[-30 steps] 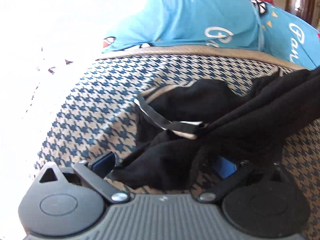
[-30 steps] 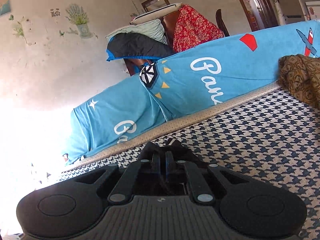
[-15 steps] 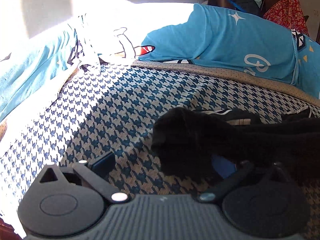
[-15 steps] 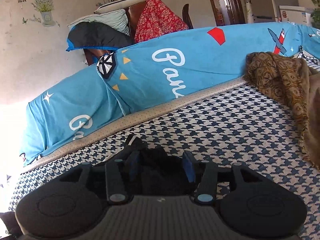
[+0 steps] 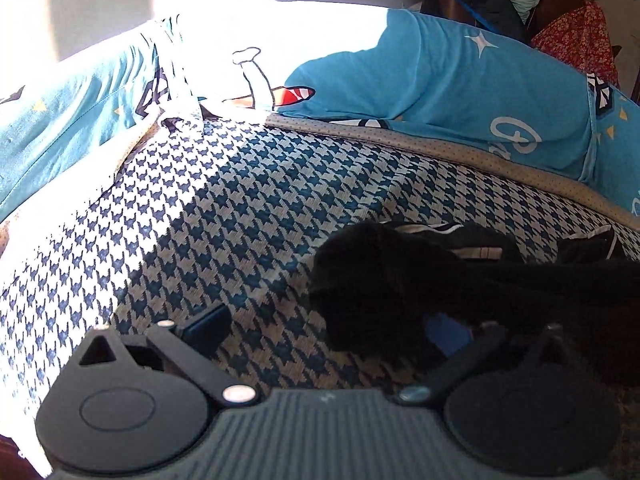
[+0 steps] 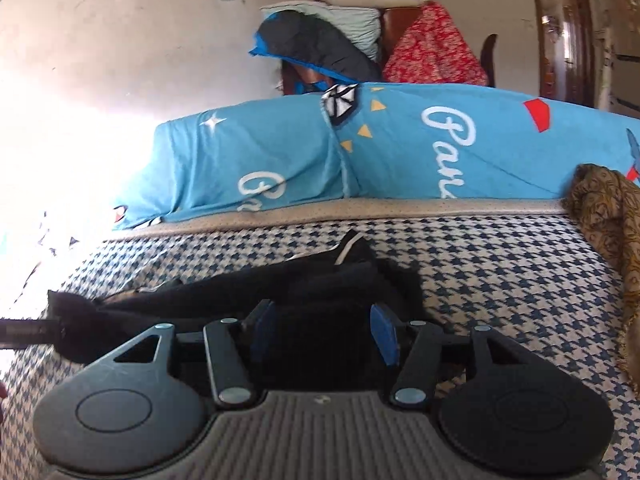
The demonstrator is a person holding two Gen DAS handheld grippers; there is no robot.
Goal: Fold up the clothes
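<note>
A black garment with white stripes (image 5: 420, 276) lies bunched on the blue-and-cream houndstooth bed cover (image 5: 200, 220). My left gripper (image 5: 328, 322) is open, its right blue pad (image 5: 446, 330) half under the cloth's end. In the right wrist view the same garment (image 6: 288, 280) stretches leftward across the cover (image 6: 500, 272). My right gripper (image 6: 322, 330) is open, with the cloth lying between its blue pads (image 6: 384, 330).
A long blue printed bolster (image 6: 400, 148) runs along the far edge of the bed. A brown patterned cloth (image 6: 604, 216) lies at the right. Pillows and a red cloth (image 6: 432, 52) are piled behind. Bright sunlight washes out the left side.
My right gripper has opened and let go of the garment. The garment has dropped flatter onto the bed. The left gripper has swung left, away from the cloth's middle.
</note>
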